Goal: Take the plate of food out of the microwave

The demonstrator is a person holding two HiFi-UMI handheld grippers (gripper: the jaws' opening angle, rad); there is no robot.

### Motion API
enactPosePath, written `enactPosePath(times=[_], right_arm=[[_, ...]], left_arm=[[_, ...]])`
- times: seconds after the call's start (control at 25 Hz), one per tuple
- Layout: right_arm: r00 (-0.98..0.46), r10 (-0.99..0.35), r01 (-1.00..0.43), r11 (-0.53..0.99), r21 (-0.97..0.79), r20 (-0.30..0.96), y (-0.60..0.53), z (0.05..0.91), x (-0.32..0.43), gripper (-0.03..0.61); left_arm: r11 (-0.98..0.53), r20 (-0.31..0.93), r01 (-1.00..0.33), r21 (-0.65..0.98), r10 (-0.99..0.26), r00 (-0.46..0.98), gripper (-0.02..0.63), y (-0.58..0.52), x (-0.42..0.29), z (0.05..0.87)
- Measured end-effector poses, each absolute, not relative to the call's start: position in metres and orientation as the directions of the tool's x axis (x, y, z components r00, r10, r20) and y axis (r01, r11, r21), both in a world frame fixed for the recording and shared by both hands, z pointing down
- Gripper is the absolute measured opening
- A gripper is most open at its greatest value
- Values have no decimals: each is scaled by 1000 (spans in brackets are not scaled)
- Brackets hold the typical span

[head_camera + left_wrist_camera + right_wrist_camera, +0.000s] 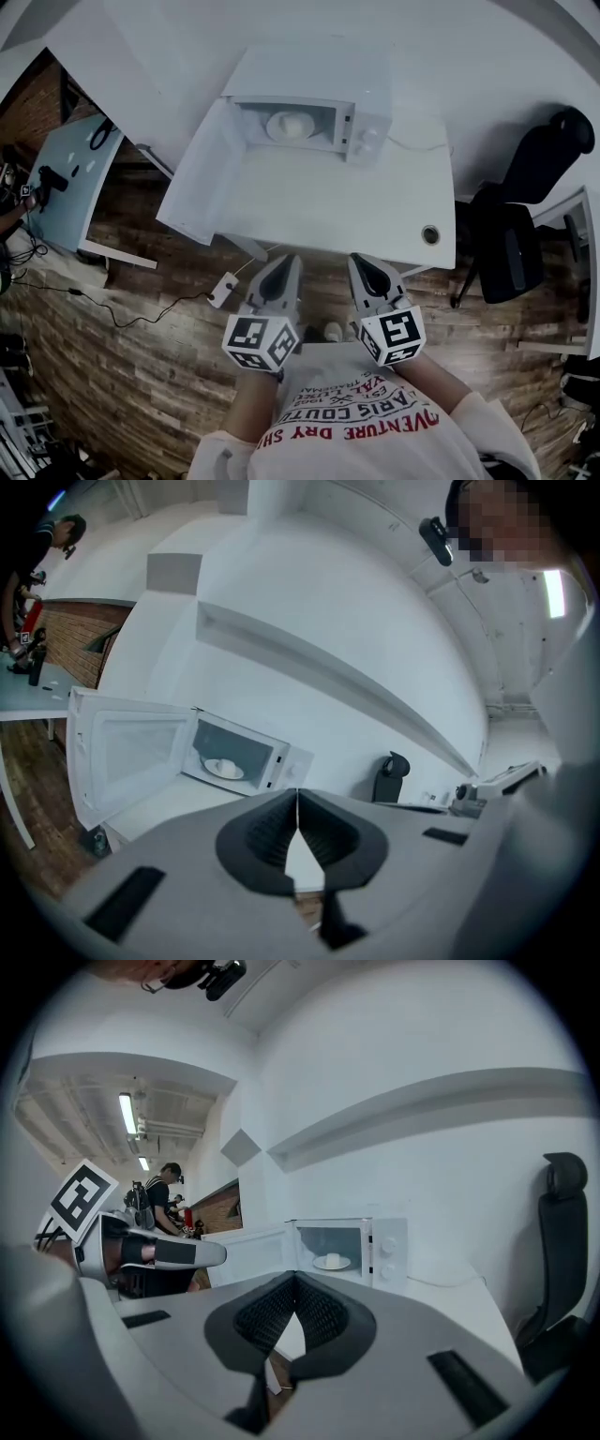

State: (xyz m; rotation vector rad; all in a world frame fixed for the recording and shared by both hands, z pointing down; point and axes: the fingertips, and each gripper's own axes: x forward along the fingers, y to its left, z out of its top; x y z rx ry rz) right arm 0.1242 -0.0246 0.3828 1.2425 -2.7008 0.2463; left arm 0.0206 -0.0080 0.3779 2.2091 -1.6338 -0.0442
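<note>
A white microwave (361, 127) stands at the back of a white table (309, 211), its door (202, 169) swung wide open to the left. Inside sits a white plate (289, 127) with a pale lump of food on it. The plate also shows in the left gripper view (223, 768) and the right gripper view (332, 1262). Both grippers hang in front of the table's near edge, well short of the microwave. My left gripper (286, 262) is shut and empty, its jaws touching (297, 803). My right gripper (362, 261) is shut and empty too (295, 1283).
A black office chair (525, 234) stands to the right of the table. A pale blue desk (70, 183) lies at the left. A white power brick (223, 289) with a cable lies on the wooden floor. The tabletop has a cable hole (430, 234). A person (159, 1194) stands far off.
</note>
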Motion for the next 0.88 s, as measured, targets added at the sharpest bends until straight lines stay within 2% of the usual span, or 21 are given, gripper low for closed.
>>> enactPosePath(times=[0.4, 0.88], right_arm=[[-642, -732, -762, 642, -83, 227, -81, 388, 110, 3], [-518, -816, -851, 522, -57, 255, -205, 401, 71, 3]], left_arm=[[-242, 208, -908, 343, -923, 325, 8, -69, 9, 380], [-315, 293, -888, 335, -861, 416, 8, -207, -45, 422]])
